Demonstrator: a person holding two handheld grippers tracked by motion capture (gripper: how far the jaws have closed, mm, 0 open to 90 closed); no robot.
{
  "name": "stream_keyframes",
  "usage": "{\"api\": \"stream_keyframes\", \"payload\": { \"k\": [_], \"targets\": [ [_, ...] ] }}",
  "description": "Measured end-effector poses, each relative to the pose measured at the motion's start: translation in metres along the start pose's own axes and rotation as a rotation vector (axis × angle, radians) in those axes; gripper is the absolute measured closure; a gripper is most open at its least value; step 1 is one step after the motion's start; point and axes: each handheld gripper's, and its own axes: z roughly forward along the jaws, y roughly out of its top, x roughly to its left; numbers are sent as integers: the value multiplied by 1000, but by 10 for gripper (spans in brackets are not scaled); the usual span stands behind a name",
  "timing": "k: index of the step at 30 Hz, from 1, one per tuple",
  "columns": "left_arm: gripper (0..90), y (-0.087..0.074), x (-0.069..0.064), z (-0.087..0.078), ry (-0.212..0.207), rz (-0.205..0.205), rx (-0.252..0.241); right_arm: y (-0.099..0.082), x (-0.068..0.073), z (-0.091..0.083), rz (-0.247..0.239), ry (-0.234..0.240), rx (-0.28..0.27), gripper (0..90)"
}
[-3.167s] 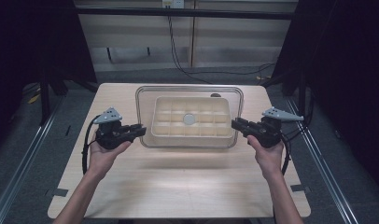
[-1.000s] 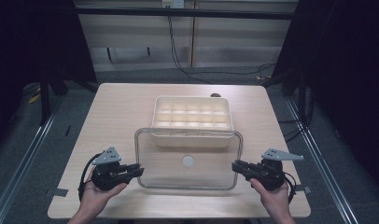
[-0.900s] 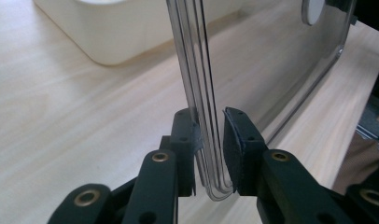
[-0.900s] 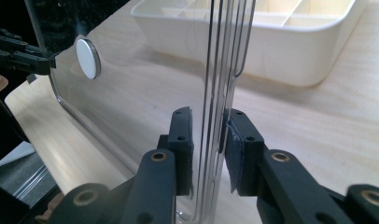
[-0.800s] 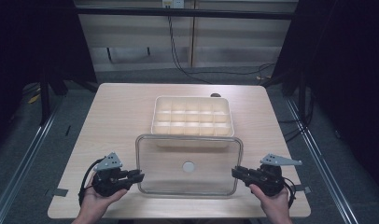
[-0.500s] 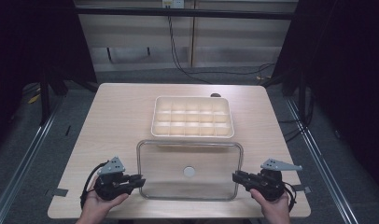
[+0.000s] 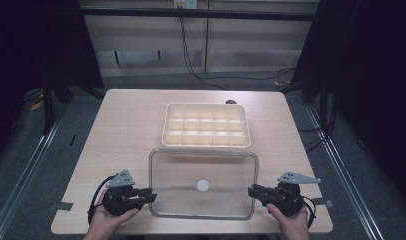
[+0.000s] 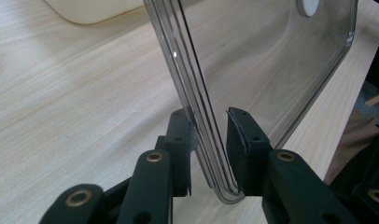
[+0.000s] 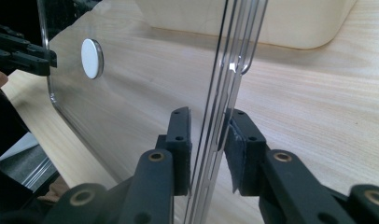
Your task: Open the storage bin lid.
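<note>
- Broadly, the worktop (image 7: 126,130) carries a cream compartment tray (image 7: 206,125) at mid-depth, with the clear lid (image 7: 201,170) lying just in front of it, toward the person.
- Left gripper (image 7: 148,195): its jaws have just been opening, with the lid's rim between them, barely slack.
- Right gripper (image 7: 252,191) pinches the opposite rim.
- To set the lid down well, I judge both sides should let go evenly, then back straight outward so the lid does not skid.
- The high view shows the lid's whole outline and its white disc (image 7: 203,185); the 2 gripper views show the gaps at the pads.
</note>
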Motion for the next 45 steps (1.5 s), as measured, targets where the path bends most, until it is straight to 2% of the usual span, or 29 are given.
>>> {"api": "stream_keyframes", "payload": {
  "k": [9, 19, 28, 36, 42, 45],
  "targets": [
    [664, 2, -1, 6, -4, 40, 15, -1, 0, 4, -15, -51, 7, 674],
    [620, 2, 3, 8, 4, 15, 16, 1, 2, 13, -38, -62, 32, 640],
    [614, 2, 5, 12, -5, -5, 14, 5, -3, 18, -26, -66, 35, 630],
    [604, 5, 7, 15, -6, -2, 28, 6, -6, 22, -25, -73, 35, 612],
    [589, 5, 9, 17, -3, -18, 39, 6, -8, 27, -32, -79, 54, 590],
    [577, 7, 8, 18, 12, -14, 47, 6, -8, 28, -29, -86, 59, 581]
  ]
}}
